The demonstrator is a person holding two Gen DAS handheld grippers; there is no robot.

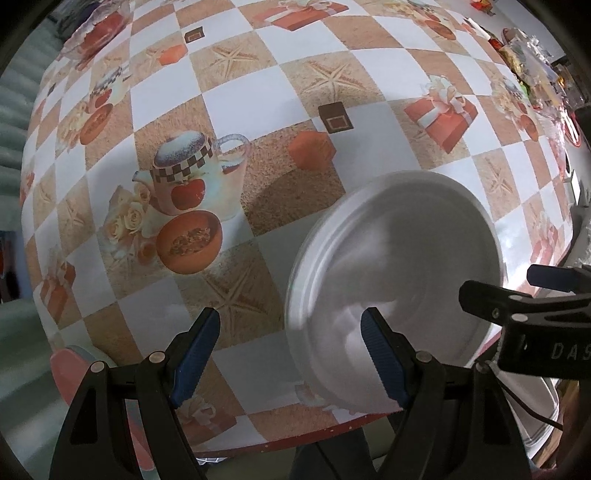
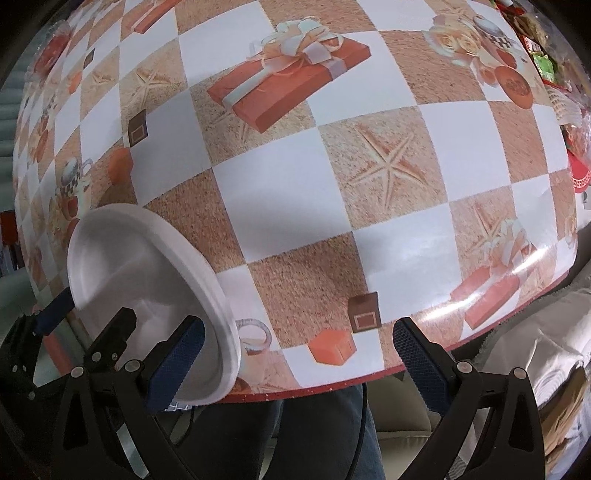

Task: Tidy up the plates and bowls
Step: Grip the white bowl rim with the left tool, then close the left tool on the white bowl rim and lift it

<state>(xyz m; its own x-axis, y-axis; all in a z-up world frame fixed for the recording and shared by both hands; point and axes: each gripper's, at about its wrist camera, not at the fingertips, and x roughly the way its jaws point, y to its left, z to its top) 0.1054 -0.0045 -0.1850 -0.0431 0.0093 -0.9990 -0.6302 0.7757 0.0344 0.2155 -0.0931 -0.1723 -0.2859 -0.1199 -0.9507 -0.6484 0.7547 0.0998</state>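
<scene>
A white plate (image 1: 399, 258) lies near the table's front edge, partly over it. My left gripper (image 1: 291, 358) is open; its right finger lies over the plate's near part, its left finger over the tablecloth. The plate looks motion-blurred. In the right wrist view the same plate (image 2: 147, 273) is at the lower left. My right gripper (image 2: 297, 360) is open and empty, just right of the plate, over the table edge. The right gripper also shows in the left wrist view (image 1: 517, 295) at the plate's right rim.
The table (image 2: 295, 192) has a checkered cloth printed with gift boxes, teapots and starfish. A glass dish (image 1: 92, 33) stands at the far left. Wrapped sweets and clutter (image 1: 532, 62) crowd the far right. A cloth-covered seat (image 2: 535, 350) sits off the table's right.
</scene>
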